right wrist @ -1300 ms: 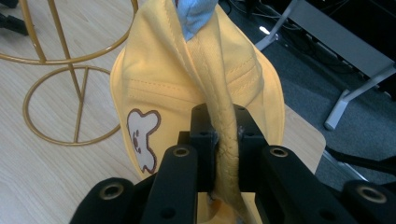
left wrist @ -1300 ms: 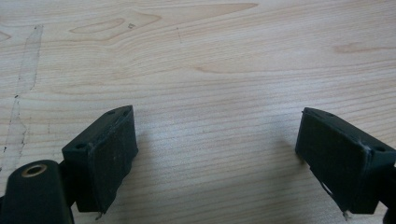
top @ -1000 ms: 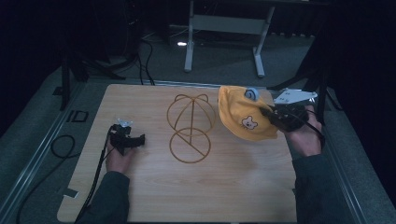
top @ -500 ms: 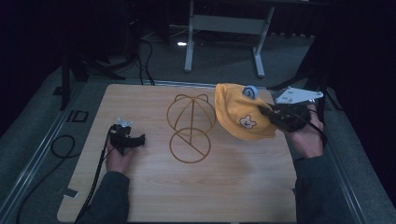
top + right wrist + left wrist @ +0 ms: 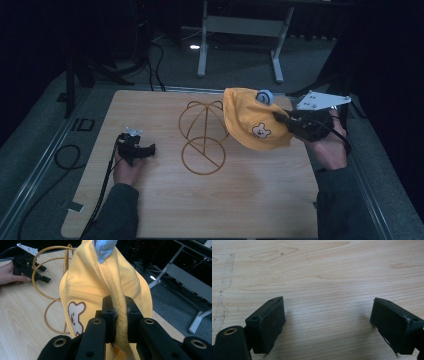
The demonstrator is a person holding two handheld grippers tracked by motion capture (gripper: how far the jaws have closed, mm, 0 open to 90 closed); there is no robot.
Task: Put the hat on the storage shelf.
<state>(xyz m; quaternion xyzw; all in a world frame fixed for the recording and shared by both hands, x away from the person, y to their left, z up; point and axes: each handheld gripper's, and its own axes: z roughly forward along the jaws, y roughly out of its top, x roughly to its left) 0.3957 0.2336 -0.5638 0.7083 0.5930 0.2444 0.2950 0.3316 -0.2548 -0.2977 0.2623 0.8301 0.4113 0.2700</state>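
Cloth is what the right gripper (image 5: 281,119) has to manage here: a small yellow cap (image 5: 252,125) with a bear patch on its front and a pale blue button on its crown, held clear of the wooden table (image 5: 160,210) just to the right of the gold wire hat stand (image 5: 202,135). In the right gripper view the jaws are pinched tight on a stitched fold of the cap (image 5: 100,290), the seam running up between the two black pads, and the rest of the fabric hangs and folds around that one pinch. I judge the cap to be light and soft, with no stiffness of its own apart from the doubled, stitched edge; it will sag, swing and collapse rather than keep its dome. That edge looks like the right place to hold it, since the thicker seam gives the pads something to bite on and should not slip the way a single layer might. Opening the crown over the wire dome of the stand (image 5: 53,272) would probably want a second hold on the opposite rim. The left gripper (image 5: 135,148) rests on the table well to the left of the stand, its jaws (image 5: 329,325) standing wide apart over bare wood with nothing between them
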